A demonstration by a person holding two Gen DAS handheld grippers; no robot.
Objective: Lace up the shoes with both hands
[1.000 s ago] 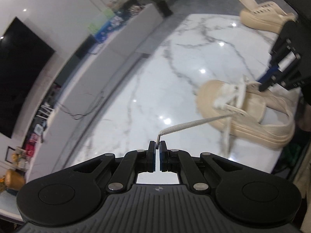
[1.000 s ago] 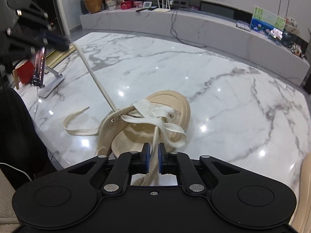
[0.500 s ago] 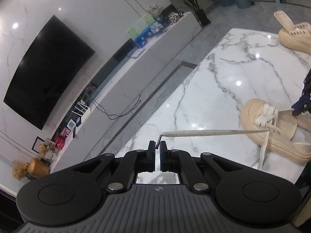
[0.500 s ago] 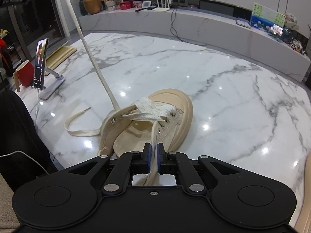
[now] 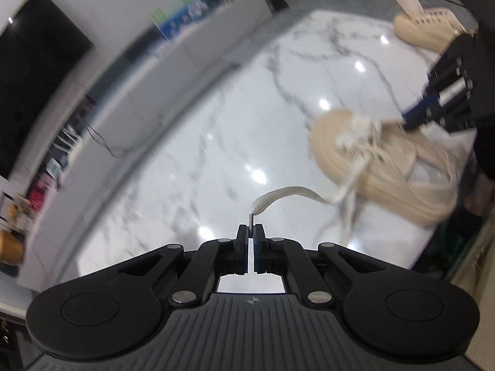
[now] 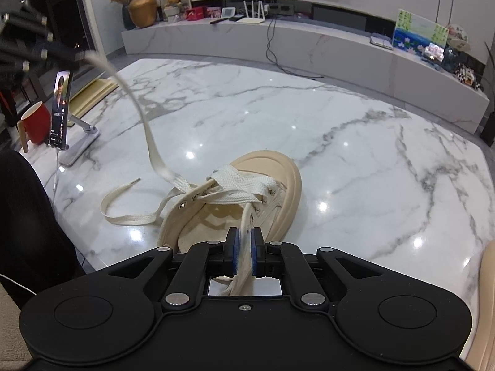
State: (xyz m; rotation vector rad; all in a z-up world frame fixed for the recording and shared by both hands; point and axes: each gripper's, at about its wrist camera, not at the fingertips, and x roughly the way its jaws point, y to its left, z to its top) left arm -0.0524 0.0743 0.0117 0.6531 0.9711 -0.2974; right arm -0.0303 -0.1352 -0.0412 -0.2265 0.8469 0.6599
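A cream canvas shoe [image 6: 247,191] lies on the white marble table [image 6: 355,142], toe pointing away from my right gripper; it also shows blurred in the left wrist view [image 5: 371,160]. My left gripper [image 5: 250,232] is shut on the metal tip of one white lace [image 5: 287,193], which now curves slack to the shoe's eyelets. My right gripper [image 6: 244,247] is shut on the other lace [image 6: 246,216] close above the shoe's opening. The left gripper also appears at the upper left of the right wrist view [image 6: 74,57], with its lace [image 6: 145,123] arching down.
A second cream shoe [image 5: 423,27] sits at the table's far end. A phone on a stand [image 6: 62,114] and a red mug [image 6: 34,123] stand at the table's left edge. A loose lace loop [image 6: 123,213] lies left of the shoe.
My left gripper has swung back down toward the shoe, and its lace has gone from taut to slack and curved. The right gripper keeps its hold on the other lace.
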